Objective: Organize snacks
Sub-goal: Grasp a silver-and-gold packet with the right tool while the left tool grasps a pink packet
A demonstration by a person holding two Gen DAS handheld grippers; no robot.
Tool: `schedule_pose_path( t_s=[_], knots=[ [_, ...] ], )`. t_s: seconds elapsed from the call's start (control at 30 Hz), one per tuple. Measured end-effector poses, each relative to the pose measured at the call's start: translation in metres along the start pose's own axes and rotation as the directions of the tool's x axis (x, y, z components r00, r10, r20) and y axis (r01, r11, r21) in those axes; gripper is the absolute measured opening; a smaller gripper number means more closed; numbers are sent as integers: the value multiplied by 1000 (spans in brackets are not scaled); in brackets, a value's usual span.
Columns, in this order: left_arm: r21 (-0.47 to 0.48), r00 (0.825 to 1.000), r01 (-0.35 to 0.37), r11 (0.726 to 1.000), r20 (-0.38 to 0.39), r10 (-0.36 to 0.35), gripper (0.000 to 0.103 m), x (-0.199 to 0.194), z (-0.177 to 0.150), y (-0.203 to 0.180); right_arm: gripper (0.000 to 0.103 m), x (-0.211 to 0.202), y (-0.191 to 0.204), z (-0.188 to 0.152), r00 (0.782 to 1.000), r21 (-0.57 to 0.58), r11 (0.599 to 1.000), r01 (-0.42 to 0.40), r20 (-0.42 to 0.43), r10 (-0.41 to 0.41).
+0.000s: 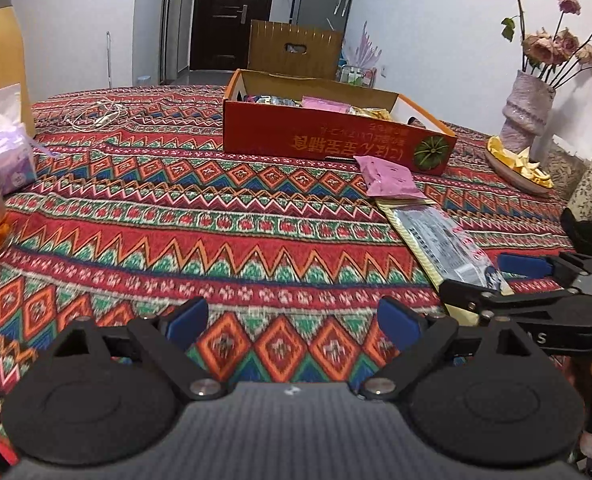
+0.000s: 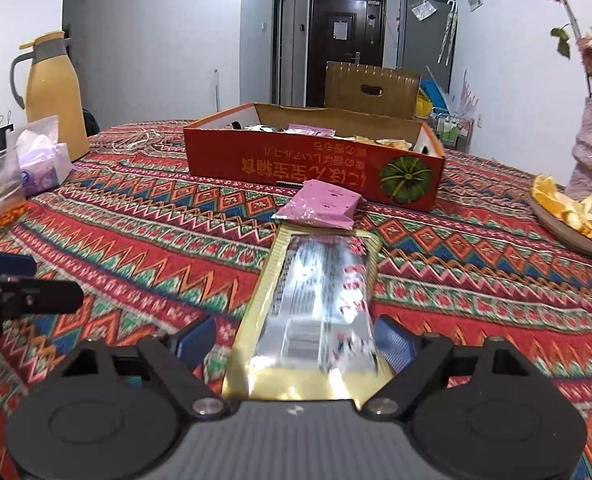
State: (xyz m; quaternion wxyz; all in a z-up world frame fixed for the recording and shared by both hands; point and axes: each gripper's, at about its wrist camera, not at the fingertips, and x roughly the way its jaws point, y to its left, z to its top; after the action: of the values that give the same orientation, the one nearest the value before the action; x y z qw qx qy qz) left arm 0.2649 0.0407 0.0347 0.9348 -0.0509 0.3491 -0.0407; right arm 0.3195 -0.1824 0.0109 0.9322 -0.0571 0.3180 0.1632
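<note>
Patterned cloth covers the bench (image 2: pixel 136 216). Your right tool (image 2: pixel 294 344) is open around the long packet (image 2: pixel 316 300), without grip; the slippery foil may slide. Left tool (image 1: pixel 292 324) is open, empty.

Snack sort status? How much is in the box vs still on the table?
Done: several packets already lie in the open red cardboard box. In hand: the right gripper straddles the long gold-edged silver snack packet, not clearly clamped. Left: that packet and the small pink packet still lie on the patterned tablecloth. The left gripper is open and empty.
</note>
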Motion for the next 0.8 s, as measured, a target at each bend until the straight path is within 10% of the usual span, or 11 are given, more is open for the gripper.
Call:
schedule_pose_path(
  t_s=[0.23, 0.37, 0.8],
  knots=[
    [22, 1000, -4, 1000, -15, 4, 93, 28, 21, -10, 76, 33, -8, 11, 999, -12, 1000, -1, -36, 1],
    [50, 1000, 5, 999, -25, -3, 93, 50, 38, -27, 54, 30, -27, 11, 999, 20, 1000, 20, -35, -20],
    [120, 995, 91, 989, -61, -84, 90, 158, 110, -111, 49, 25, -134, 10, 985, 163, 971, 173, -29, -170]
  ],
)
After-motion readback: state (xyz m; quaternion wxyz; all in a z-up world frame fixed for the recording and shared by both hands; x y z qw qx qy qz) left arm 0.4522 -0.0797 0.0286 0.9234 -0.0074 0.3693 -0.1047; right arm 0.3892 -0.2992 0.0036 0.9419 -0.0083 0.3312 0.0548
